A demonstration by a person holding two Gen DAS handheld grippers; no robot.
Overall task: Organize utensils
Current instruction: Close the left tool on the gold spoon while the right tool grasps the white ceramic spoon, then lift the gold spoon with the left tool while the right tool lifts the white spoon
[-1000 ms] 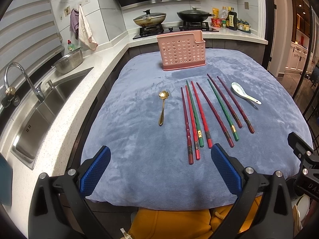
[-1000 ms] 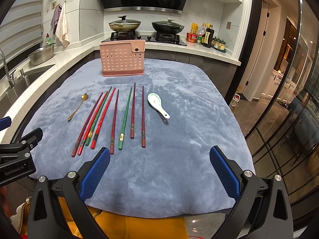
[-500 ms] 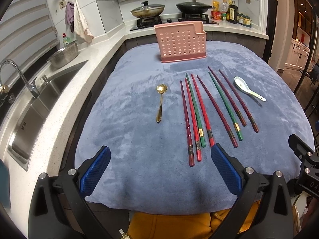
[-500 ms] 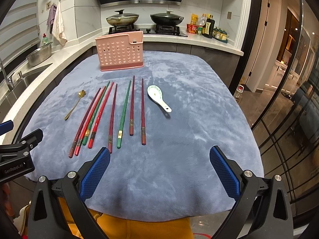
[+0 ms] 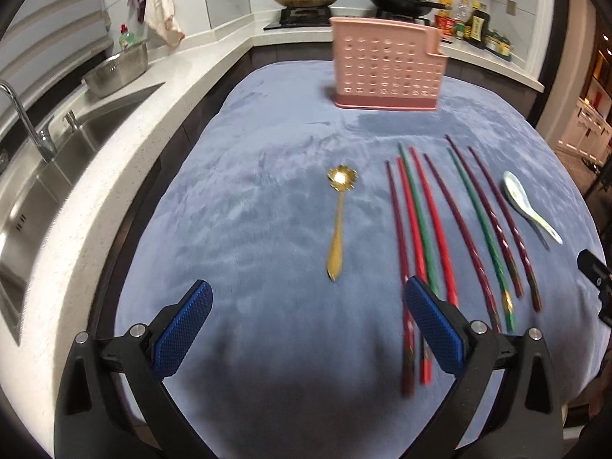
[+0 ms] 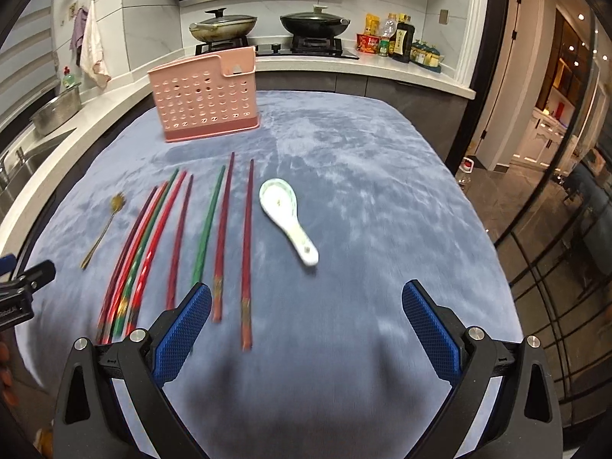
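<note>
Both grippers empty, jaws wide.
Risk: left gripper [image 5: 306, 329] right pad sits over packed chopsticks [image 5: 417, 229]; closing grabs several. Right gripper [image 6: 306, 329] clear.

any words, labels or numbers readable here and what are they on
"Robo": partial white print on the left tool's black body at the left edge of the right wrist view; the rest is cut off.
Bottle and packet labels on the counter: too small and blurred to read.
Gold bands on the chopsticks: blurred, unreadable.
Pink utensil holder, ceramic spoon, gold spoon: no text.
</note>
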